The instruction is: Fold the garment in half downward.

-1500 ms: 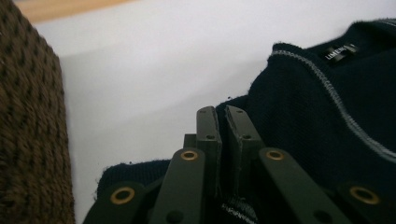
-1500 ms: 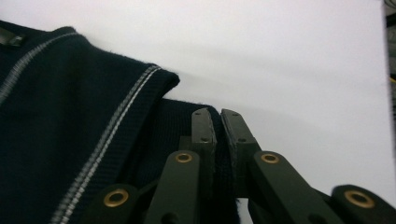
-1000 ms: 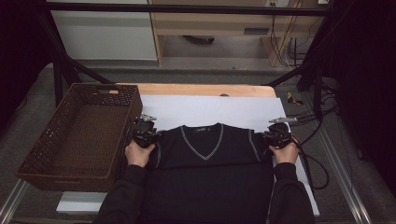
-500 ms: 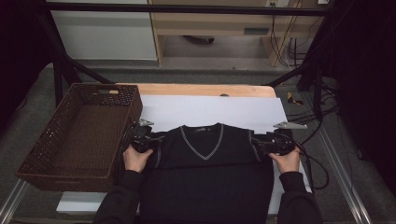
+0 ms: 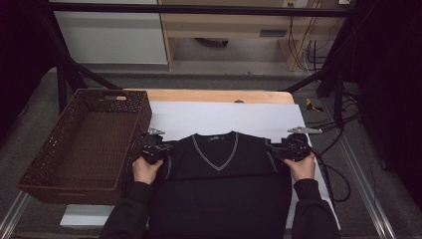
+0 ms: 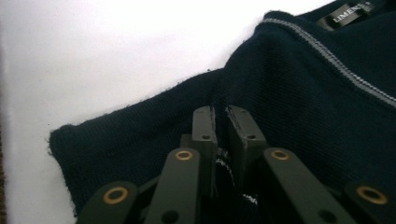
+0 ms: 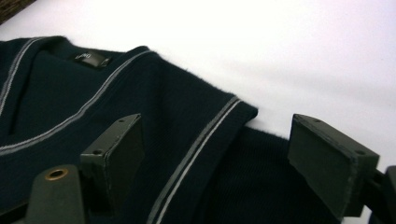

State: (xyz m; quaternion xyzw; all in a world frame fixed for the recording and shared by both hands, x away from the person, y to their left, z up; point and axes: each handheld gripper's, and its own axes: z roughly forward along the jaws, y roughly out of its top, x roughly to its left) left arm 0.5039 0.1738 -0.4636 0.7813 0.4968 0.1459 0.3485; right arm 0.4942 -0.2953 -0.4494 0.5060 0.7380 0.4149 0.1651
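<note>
A dark navy V-neck sweater (image 5: 219,184) with grey trim lies flat on a white sheet (image 5: 224,117), neck away from the person. My left gripper (image 5: 166,148) is at its left shoulder. In the left gripper view the jaws (image 6: 223,114) are pinched together on the knit of the sweater (image 6: 303,93) near the shoulder edge. My right gripper (image 5: 272,148) is at the right shoulder. In the right gripper view it (image 7: 217,126) stands open, its jaws wide apart over the grey-trimmed armhole of the sweater (image 7: 154,93), holding nothing.
A brown wicker basket (image 5: 84,144) stands at the left, its right wall close to my left gripper. The wooden table edge (image 5: 214,95) runs behind the sheet. Cables (image 5: 338,124) trail off to the right.
Both hands and grippers have drawn back a little toward the person along the sweater's shoulders, then held still.
</note>
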